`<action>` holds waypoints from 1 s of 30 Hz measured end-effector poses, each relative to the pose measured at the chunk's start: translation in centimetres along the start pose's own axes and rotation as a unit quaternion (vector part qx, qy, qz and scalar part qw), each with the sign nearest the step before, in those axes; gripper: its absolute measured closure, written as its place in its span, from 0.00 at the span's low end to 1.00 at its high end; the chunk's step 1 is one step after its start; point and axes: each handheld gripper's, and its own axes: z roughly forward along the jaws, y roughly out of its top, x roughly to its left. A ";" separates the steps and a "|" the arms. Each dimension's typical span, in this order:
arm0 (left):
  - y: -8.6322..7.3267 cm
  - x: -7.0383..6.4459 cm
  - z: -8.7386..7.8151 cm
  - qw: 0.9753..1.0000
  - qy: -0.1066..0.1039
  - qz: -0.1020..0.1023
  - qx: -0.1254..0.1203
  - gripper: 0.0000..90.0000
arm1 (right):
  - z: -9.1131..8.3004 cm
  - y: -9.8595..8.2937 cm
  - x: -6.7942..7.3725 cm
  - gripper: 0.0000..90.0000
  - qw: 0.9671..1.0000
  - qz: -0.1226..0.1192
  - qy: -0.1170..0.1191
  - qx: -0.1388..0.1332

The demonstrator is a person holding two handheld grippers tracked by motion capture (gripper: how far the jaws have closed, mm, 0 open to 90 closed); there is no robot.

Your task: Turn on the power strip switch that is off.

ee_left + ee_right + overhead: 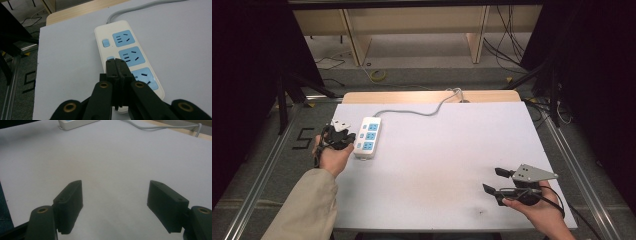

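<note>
A white power strip [368,136] with three blue sockets lies at the table's left, its grey cable [412,111] running to the back edge. My left gripper [351,136] is beside the strip's left edge, jaws shut and empty. In the left gripper view the closed gripper tips [118,65] hover over the power strip [125,50], at a small blue switch beside the middle socket. My right gripper [493,180] rests near the front right of the table, open, with nothing between its fingers. In the right gripper view the right gripper [115,195] faces bare table, the power strip [75,123] far off.
The white table top [442,160] sits on a wooden board. Wooden shelving [412,30] and loose cables lie on the floor behind. Dark stands flank both sides. A metal rail [257,185] runs along the left of the table.
</note>
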 end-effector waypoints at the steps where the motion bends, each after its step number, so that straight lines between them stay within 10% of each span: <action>1: 0.0 0.0 0.0 1.000 0.000 0.001 0.001 1.00 | 0.0 0.0 0.0 0.32 1.000 0.000 0.000 0.000; 30: 0.7 0.5 1.7 1.000 0.000 0.007 0.008 1.00 | 0.0 0.0 0.0 0.32 1.000 0.000 0.000 0.000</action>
